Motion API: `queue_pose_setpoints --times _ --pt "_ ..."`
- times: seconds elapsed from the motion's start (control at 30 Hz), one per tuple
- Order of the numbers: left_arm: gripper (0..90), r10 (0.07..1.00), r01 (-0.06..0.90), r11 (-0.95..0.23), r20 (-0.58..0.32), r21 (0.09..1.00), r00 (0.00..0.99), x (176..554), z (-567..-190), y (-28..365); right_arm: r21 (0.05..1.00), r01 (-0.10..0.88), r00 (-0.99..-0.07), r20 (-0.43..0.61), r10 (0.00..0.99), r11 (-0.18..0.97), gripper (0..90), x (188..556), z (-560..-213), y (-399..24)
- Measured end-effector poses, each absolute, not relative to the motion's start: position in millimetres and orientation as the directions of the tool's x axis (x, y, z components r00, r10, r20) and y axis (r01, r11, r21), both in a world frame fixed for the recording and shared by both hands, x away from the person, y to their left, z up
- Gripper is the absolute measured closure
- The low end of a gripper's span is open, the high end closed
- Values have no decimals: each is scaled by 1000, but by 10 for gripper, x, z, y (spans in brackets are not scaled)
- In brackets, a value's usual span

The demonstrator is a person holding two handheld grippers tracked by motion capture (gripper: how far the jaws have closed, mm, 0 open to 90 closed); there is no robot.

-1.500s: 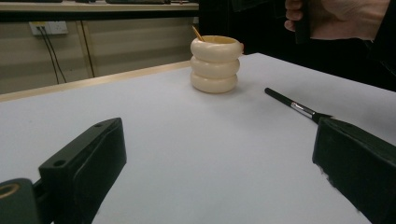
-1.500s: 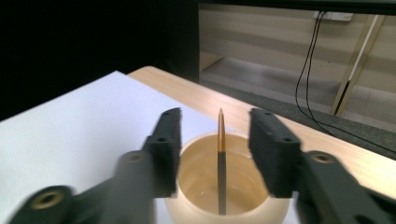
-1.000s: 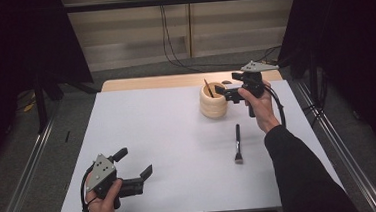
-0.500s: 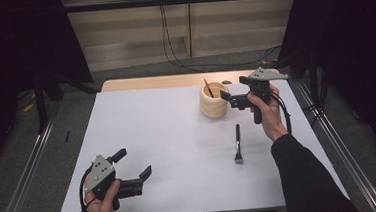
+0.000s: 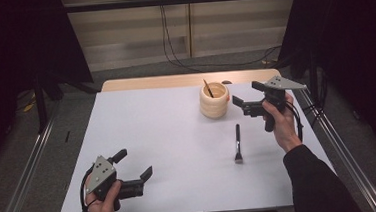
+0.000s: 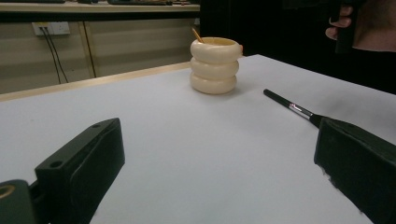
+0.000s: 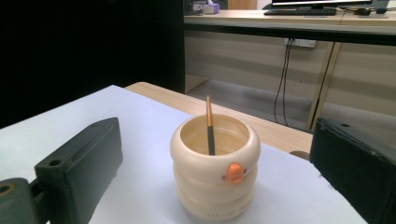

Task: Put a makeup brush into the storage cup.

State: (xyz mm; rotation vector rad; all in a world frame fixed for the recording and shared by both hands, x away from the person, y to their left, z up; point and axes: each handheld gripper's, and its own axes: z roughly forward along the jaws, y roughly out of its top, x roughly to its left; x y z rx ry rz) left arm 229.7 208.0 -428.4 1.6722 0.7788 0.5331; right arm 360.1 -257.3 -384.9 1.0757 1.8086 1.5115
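- The right hand-held gripper [image 5: 246,101], black with a grey three-cornered plate on top, is held above the far right part of the white surface [image 5: 168,137], with its jaws spread wide and nothing between them.
- Its jaws point toward the cream-coloured ribbed holder shaped like three stacked rings [image 5: 213,99], which stands upright on the surface just beside them; in the right gripper view the holder [image 7: 215,172] sits between the two black jaws but farther off, not touched by either.
- A small orange knob [image 7: 234,171] sits on the front of the holder's upper ring.
- A thin brush with an orange and black handle [image 7: 209,125] stands inside the holder, leaning against its far wall, its top end rising above the rim; the high view shows it as a dark slanted stick [image 5: 208,88].
- A second, dark-handled brush with a silver ferrule [image 5: 237,142] lies flat on the surface, nearer the person than the holder and apart from it; its bristle end points toward the person.
- The left hand-held gripper [image 5: 135,165] is held low over the near left corner of the surface, well apart from the holder and both brushes, with its jaws spread and empty.
- In the left gripper view the holder [image 6: 215,65] and the lying brush [image 6: 292,106] appear ahead, beyond the open jaws.
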Motion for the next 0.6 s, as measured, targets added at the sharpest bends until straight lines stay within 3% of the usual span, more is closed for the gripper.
queue_pose_setpoints --times 0.6 --pt "16 741 220 -96 -78 971 667 2277 -4278 2097 965 256 -500 83 862 56 20 3033 -3962 -2796"
